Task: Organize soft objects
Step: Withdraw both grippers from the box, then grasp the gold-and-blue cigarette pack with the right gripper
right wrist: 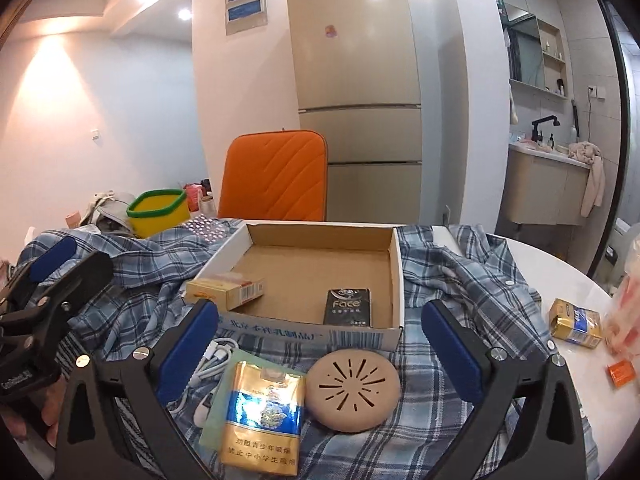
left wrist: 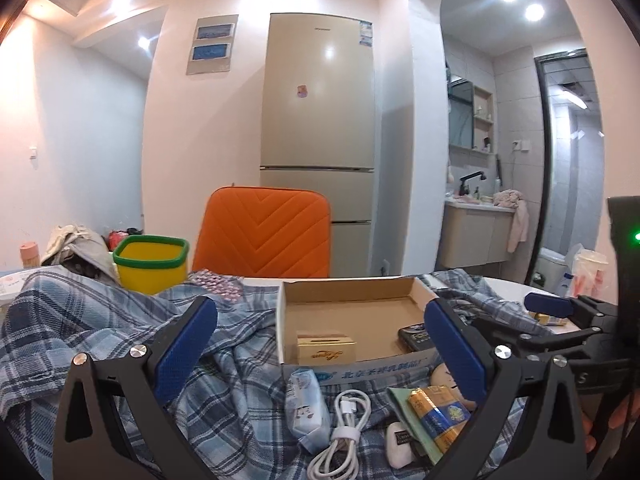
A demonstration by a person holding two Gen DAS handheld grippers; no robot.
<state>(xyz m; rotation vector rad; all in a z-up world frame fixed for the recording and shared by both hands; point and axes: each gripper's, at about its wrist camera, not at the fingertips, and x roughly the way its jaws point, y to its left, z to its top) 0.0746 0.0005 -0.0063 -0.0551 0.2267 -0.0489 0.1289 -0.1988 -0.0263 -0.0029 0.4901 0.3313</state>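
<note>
A blue plaid shirt (left wrist: 100, 312) lies crumpled over the table, also in the right wrist view (right wrist: 460, 280). A shallow cardboard box (left wrist: 352, 292) sits on it, holding a gold pack (left wrist: 326, 350) and a black tissue pack (right wrist: 347, 306). A pale blue tissue pack (left wrist: 306, 408) lies in front of the box. My left gripper (left wrist: 320, 340) is open and empty above the shirt. My right gripper (right wrist: 320, 344) is open and empty over a gold cigarette pack (right wrist: 262, 416) and a round tan disc (right wrist: 354, 392). The right gripper also shows at the right of the left wrist view (left wrist: 548, 306).
A white cable (left wrist: 344, 436), a white charger (left wrist: 400, 444) and a gold and blue pack (left wrist: 440, 416) lie near the front. A yellow bin with a green rim (left wrist: 152, 264), an orange chair (left wrist: 264, 236), another pack (right wrist: 576, 322) and an orange packet (right wrist: 620, 374) stand around.
</note>
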